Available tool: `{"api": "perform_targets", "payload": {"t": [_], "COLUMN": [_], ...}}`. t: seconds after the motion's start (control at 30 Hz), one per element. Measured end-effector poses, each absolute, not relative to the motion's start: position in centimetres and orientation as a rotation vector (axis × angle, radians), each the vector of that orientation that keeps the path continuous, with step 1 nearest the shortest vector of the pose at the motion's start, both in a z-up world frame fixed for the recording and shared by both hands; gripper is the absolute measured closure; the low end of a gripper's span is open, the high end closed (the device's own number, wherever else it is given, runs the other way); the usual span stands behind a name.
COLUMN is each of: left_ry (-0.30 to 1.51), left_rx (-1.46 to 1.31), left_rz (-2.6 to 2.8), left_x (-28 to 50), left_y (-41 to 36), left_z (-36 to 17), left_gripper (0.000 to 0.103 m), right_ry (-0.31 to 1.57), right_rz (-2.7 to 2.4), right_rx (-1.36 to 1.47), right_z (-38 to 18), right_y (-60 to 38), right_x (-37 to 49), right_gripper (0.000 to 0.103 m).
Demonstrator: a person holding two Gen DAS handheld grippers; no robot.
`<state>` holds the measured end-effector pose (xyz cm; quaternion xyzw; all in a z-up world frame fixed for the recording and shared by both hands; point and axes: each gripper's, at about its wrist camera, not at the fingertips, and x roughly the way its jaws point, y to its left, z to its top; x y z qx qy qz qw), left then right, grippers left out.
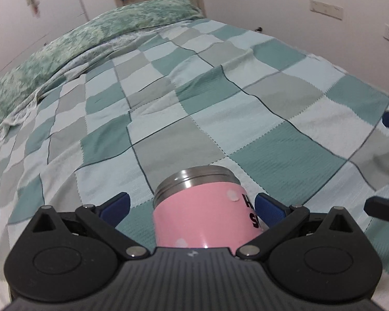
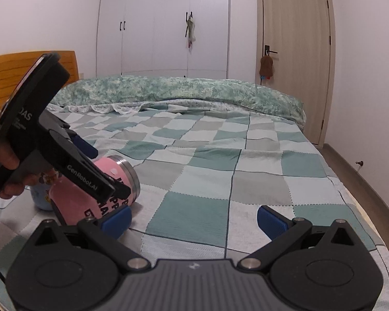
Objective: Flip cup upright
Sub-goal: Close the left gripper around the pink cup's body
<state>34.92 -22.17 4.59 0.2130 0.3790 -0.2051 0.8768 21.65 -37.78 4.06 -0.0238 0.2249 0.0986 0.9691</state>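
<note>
A pink cup [image 1: 202,217] with white dots, black letters and a steel rim lies on its side on the checked bedspread [image 1: 220,119], its mouth pointing away from me. My left gripper [image 1: 192,206] is open with its blue pads either side of the cup; the right pad touches the cup's side, the left pad stands apart. In the right wrist view the cup [image 2: 103,197] lies at the left under the left gripper [image 2: 90,165]. My right gripper [image 2: 194,220] is open and empty over the bedspread, to the right of the cup.
A small light-blue container [image 2: 41,199] stands just behind the cup at the bed's left edge. A green patterned duvet [image 2: 179,90] lies folded along the far side of the bed. A wardrobe [image 2: 163,26] and a door [image 2: 295,59] stand beyond.
</note>
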Motion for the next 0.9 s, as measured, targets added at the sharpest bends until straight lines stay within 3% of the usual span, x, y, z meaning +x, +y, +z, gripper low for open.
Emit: {"api": "perform_targets", "payload": {"t": [0.37,0.7,0.9], "left_ry": [0.735,0.731,0.827], "left_rx": [0.498,0.506,0.418], "left_rz": [-0.439,-0.428,-0.407], "left_x": [34.5,32.2,30.9], "left_y": [-22.5,-22.7,-22.8], "left_z": [3.9,7.1,7.8], "left_gripper": [0.000,0.000,0.000], "right_ry": [0.481,0.459,0.435], "right_rz": [0.193,0.217,0.242], "right_rx": [-0.041,-0.031,-0.010], "right_z": [3.7,3.8,4.0], "right_y": [-37.3,-37.5,-37.7], "right_x": [22.0,21.1,20.0], "right_gripper": [0.000,0.000,0.000]}}
